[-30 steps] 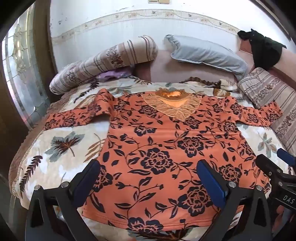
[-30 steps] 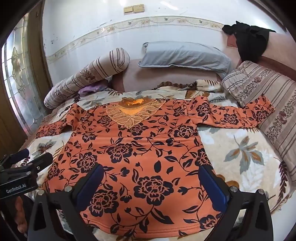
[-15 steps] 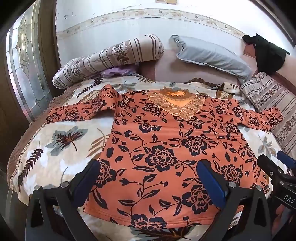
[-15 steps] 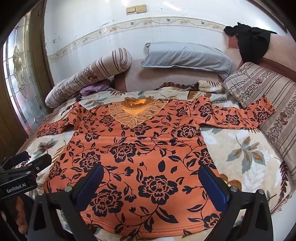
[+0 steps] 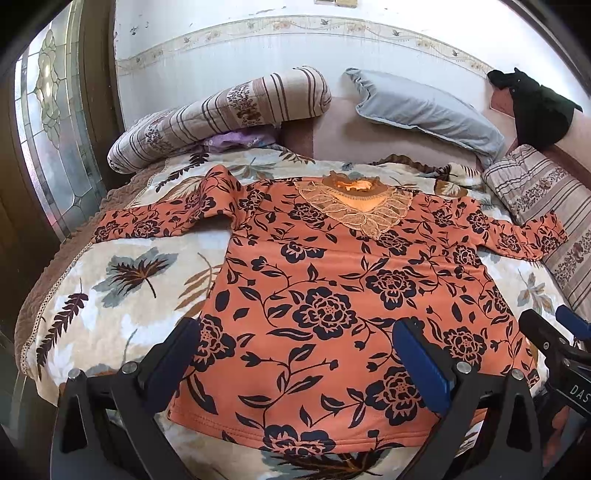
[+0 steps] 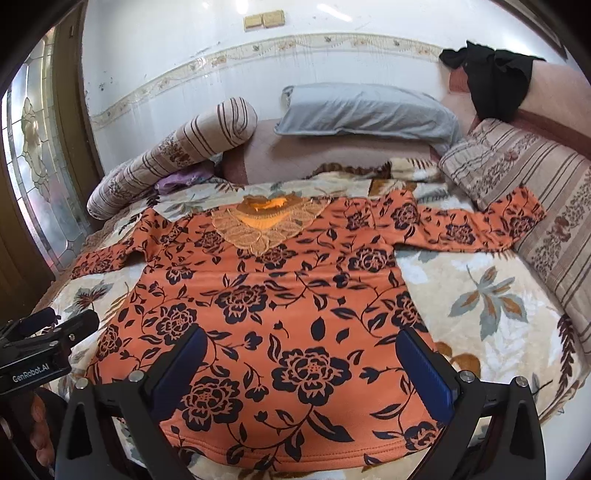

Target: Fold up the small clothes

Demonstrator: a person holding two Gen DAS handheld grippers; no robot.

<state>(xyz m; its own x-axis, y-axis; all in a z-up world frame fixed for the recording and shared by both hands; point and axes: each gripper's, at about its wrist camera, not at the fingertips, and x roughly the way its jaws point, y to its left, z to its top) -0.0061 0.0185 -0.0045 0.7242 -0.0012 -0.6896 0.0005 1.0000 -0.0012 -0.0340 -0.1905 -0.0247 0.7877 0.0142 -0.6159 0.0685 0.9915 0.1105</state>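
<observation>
We hold the left claw (image 5: 295, 363) and right claw (image 6: 301, 365) spread apart, gripping nothing, over the hem of the orange floral top (image 5: 332, 295) lying flat on the bed (image 5: 122, 273). A careless pinch could snag the blanket too, dragging both.

Leaf-print blanket (image 5: 122, 266) covering the bed. Striped bolster (image 5: 221, 114) lying at the head on the left, tilted, a purple cloth (image 5: 236, 138) showing just beneath it. Grey pillow (image 5: 424, 110) leaning against the pink headboard (image 5: 332, 129). Striped cushion (image 6: 524, 184) lying along the right side. Black garment (image 6: 495, 81) hanging over the headboard's right corner. Patterned border strip (image 6: 221, 61) running across the white wall (image 6: 184, 29). Leaded glass panel (image 5: 48, 129) standing at far left.
</observation>
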